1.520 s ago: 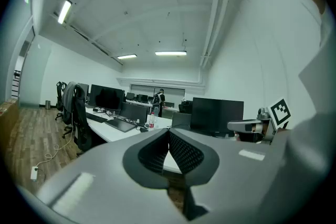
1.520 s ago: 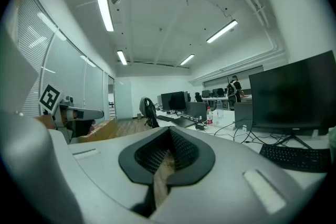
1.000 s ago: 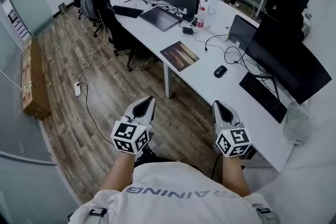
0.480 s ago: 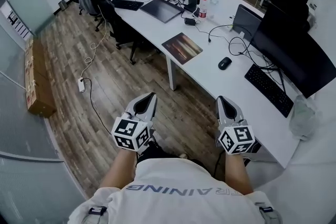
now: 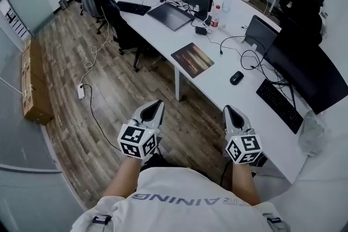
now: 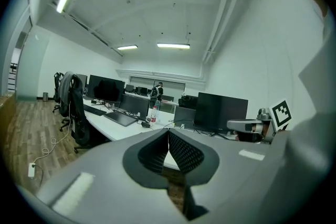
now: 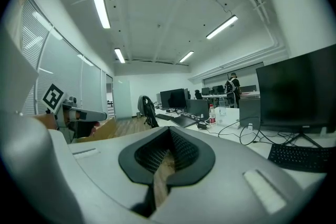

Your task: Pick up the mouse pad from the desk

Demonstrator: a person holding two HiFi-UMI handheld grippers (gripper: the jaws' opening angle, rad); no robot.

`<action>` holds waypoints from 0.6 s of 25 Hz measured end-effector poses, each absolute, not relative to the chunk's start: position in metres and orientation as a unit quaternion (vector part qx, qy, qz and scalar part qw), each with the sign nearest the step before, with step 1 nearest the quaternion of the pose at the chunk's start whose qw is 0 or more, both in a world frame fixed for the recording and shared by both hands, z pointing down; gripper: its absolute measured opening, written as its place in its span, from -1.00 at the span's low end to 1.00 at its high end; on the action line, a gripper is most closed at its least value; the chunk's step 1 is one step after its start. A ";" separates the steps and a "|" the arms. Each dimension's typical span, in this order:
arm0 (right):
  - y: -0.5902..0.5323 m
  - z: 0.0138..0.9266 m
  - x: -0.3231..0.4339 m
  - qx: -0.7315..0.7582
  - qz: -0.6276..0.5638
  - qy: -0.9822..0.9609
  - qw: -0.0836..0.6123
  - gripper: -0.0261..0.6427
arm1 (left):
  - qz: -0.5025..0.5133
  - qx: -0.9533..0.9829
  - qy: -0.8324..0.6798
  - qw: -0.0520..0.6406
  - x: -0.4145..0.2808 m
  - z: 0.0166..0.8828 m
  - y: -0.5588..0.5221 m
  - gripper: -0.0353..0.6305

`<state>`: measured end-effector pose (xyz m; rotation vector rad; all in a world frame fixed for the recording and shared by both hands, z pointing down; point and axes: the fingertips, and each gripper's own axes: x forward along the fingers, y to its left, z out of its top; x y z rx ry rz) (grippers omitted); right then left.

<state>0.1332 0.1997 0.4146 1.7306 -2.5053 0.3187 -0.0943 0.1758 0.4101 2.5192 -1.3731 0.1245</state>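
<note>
So the left claw (image 5: 156, 103) and right claw (image 5: 227, 109) are both clamped shut with nothing in them, held side by side over the wood floor (image 5: 109, 117). The mouse pad (image 5: 192, 59) lies flat on the white desk (image 5: 217, 87) by its edge, well apart from both claws, with a black mouse (image 5: 236, 77) near it.

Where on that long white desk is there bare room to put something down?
Bare desk lies between the mouse pad and the mouse, and at the near end before the keyboard. Cables crowd the strip by the monitors.
</note>
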 end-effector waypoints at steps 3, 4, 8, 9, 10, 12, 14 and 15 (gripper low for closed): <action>0.182 0.404 0.113 0.561 0.091 -0.821 0.044 -0.88 | 0.033 0.872 -0.468 0.140 -0.111 0.409 0.158 -0.89; 0.176 0.400 0.105 0.560 0.085 -0.823 0.043 -0.88 | 0.029 0.874 -0.465 0.139 -0.117 0.408 0.152 -0.89; 0.151 0.388 0.073 0.563 0.072 -0.821 0.052 -0.88 | 0.015 0.880 -0.455 0.139 -0.147 0.404 0.125 -0.89; 0.144 0.388 0.066 0.566 0.072 -0.819 0.057 -0.88 | 0.013 0.881 -0.452 0.140 -0.155 0.404 0.119 -0.89; 0.138 0.387 0.059 0.570 0.073 -0.816 0.060 -0.88 | 0.013 0.883 -0.449 0.141 -0.163 0.405 0.114 -0.89; 0.126 0.387 0.042 0.574 0.075 -0.813 0.062 -0.88 | 0.016 0.885 -0.444 0.141 -0.183 0.409 0.106 -0.89; 0.116 0.389 0.022 0.574 0.074 -0.813 0.062 -0.88 | 0.020 0.887 -0.439 0.143 -0.204 0.415 0.100 -0.89; 0.112 0.393 0.012 0.574 0.074 -0.813 0.064 -0.88 | 0.022 0.887 -0.438 0.145 -0.214 0.419 0.097 -0.89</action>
